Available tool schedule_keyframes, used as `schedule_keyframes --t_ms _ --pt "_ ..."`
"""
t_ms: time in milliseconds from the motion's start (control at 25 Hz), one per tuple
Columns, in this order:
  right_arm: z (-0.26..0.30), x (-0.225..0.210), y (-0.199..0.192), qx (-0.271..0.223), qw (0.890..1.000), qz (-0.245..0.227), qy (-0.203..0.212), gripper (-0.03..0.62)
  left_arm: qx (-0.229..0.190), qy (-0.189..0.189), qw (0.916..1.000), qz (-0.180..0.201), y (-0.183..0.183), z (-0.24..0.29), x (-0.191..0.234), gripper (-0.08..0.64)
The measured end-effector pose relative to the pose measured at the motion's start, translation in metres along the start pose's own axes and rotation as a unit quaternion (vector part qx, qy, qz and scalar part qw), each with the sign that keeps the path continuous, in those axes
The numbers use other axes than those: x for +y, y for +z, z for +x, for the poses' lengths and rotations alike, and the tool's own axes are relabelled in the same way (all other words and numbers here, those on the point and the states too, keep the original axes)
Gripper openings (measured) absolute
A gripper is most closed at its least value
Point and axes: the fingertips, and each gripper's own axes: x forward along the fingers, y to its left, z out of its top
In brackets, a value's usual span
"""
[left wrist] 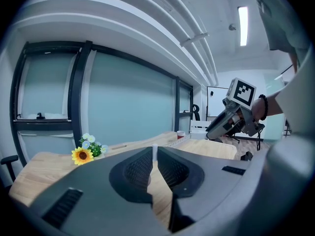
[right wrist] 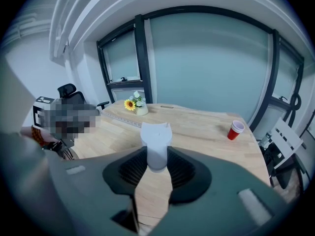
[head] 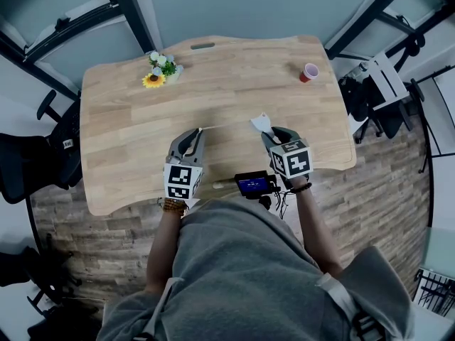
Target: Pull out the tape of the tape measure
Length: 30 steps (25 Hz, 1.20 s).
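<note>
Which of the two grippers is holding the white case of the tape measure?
The right gripper: the wide white case sits between its jaws. The left gripper pinches only the thin tape end.

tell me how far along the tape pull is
Done: a stretch of tape already runs between the grippers. In hand: the right gripper clamps the white tape measure case; the left gripper pinches the tape end. Left: perhaps drawing out more; how much remains inside isn't visible.
</note>
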Motion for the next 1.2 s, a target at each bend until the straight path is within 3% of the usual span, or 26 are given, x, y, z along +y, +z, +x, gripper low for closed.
schedule_keyframes --t_ms 1200 --pt "0.001 -0.016 -0.007 0.004 1.000 0.008 -0.019 0.133 0.005 0.024 0.9995 -0.020 -0.010 -0.005 0.016 0.038"
